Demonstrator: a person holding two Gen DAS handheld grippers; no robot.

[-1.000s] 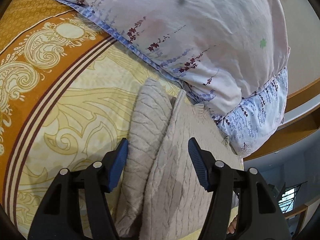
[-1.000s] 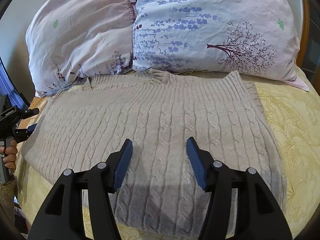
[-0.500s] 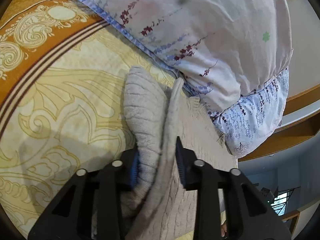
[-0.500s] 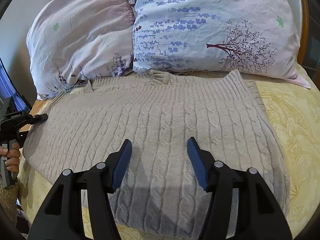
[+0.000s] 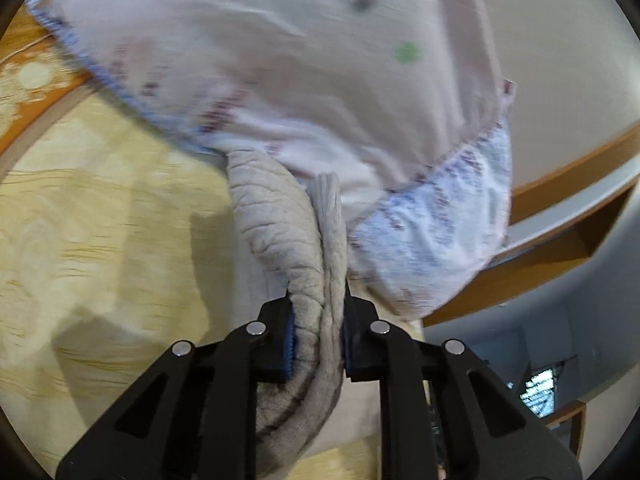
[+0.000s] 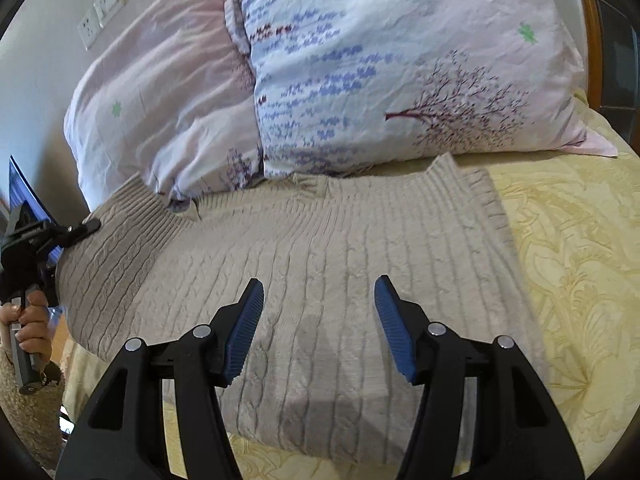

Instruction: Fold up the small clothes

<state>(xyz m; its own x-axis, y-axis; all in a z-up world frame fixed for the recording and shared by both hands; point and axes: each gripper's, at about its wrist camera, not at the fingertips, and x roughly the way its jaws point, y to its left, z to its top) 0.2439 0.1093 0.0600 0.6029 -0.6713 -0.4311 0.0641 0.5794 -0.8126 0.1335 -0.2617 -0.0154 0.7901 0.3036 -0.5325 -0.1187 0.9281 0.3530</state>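
A beige cable-knit sweater (image 6: 340,280) lies spread on the yellow patterned bedspread (image 6: 572,272), its neck toward the pillows. My left gripper (image 5: 318,320) is shut on the sweater's left edge (image 5: 280,224), which bunches and lifts between the blue pads. In the right wrist view the left gripper (image 6: 80,228) shows at the sweater's far left side, held by a hand. My right gripper (image 6: 320,312) is open and empty, hovering over the sweater's lower middle.
Two floral pillows (image 6: 400,72) (image 6: 160,108) lean against the wall behind the sweater's neck; the pink one (image 5: 300,60) is close to the held edge. A wooden bed frame (image 5: 560,184) runs at the right. An orange bedspread border (image 5: 36,92) lies at the left.
My left gripper has closed on the sweater's left edge and lifted it, bunching the knit toward the pillow. My right gripper stayed open, moving slightly forward over the sweater.
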